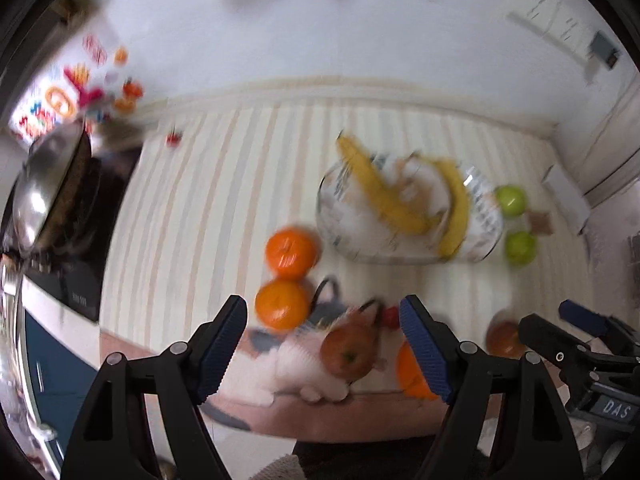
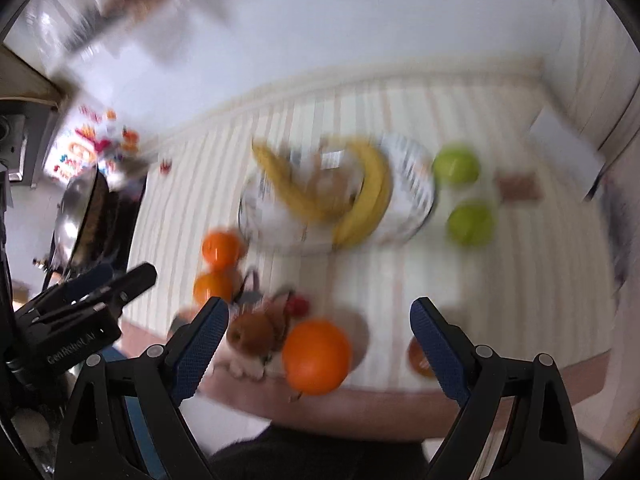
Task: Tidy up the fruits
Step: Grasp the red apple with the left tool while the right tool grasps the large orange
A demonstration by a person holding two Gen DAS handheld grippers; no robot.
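Note:
A glass bowl point(image 1: 486, 228) point(image 2: 416, 184) on the striped tablecloth holds two bananas point(image 1: 380, 188) point(image 2: 372, 196). Two green apples point(image 1: 511, 200) point(image 2: 456, 168) lie right of it, two oranges point(image 1: 291, 252) point(image 2: 222, 249) left of it. Near the front edge lie a red apple point(image 1: 348, 350) point(image 2: 252, 334), a third orange point(image 2: 316, 356) and another red apple point(image 1: 505, 338) point(image 2: 418, 356). My left gripper point(image 1: 324, 348) is open above the front edge, over the red apple. My right gripper point(image 2: 320, 346) is open over the third orange. Both views are blurred.
A steel wok point(image 1: 44, 188) point(image 2: 76, 216) sits on a black stove at the left. A printed cloth with a cat picture point(image 1: 304, 376) lies under the front fruit. A small brown square point(image 1: 540, 222) lies by the green apples. The wall runs behind the table.

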